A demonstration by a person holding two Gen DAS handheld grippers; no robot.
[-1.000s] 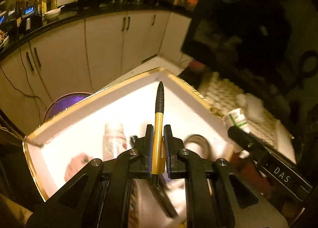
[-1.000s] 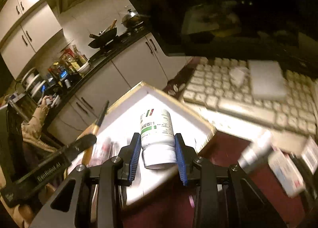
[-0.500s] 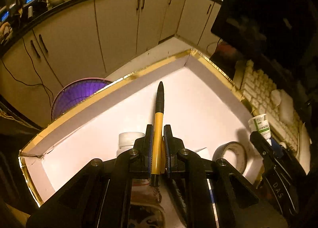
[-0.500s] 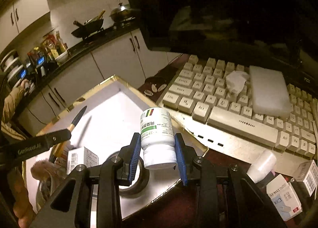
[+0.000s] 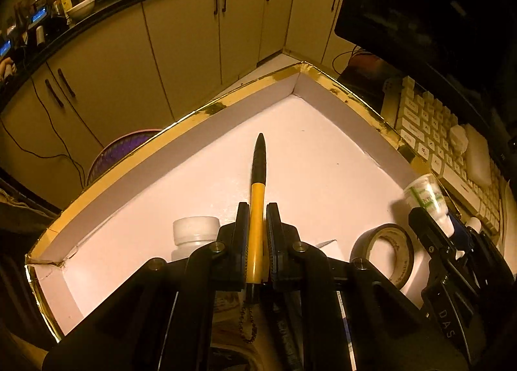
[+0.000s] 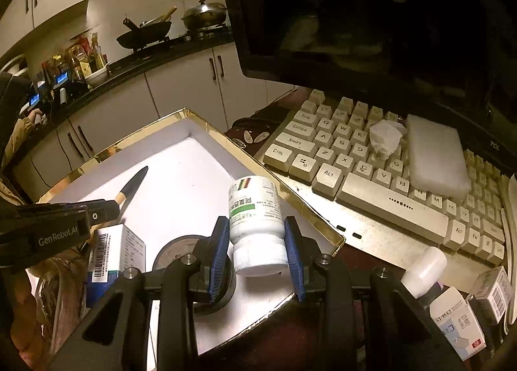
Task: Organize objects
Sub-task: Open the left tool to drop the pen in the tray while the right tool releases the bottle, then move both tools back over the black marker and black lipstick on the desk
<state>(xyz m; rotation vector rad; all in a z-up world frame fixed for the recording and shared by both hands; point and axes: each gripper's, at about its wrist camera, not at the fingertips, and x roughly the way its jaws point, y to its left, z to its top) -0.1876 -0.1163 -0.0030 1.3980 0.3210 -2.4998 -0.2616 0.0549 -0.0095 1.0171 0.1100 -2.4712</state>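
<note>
My left gripper (image 5: 257,209) is shut on a yellow pen with a black tip (image 5: 258,174), which points out over the white floor of a gold-rimmed box (image 5: 226,106). My right gripper (image 6: 257,225) is shut on a white pill bottle with a green label (image 6: 255,209), held cap toward me over the box's right side (image 6: 290,196). The same bottle (image 5: 426,196) shows at the right of the left wrist view. The pen (image 6: 134,183) and the left gripper (image 6: 106,209) show at the left of the right wrist view.
Inside the box lie a roll of tape (image 5: 384,251), a white-capped bottle (image 5: 194,232) and a small carton (image 6: 113,251). A keyboard (image 6: 371,177) with a white block and crumpled tissue lies right of the box, under a dark monitor (image 6: 371,15). Small boxes (image 6: 458,322) sit near right.
Both grippers have sunk toward the box, still gripping the pen and the bottle. The views tilted downward, so the box floor fills more of each picture.
</note>
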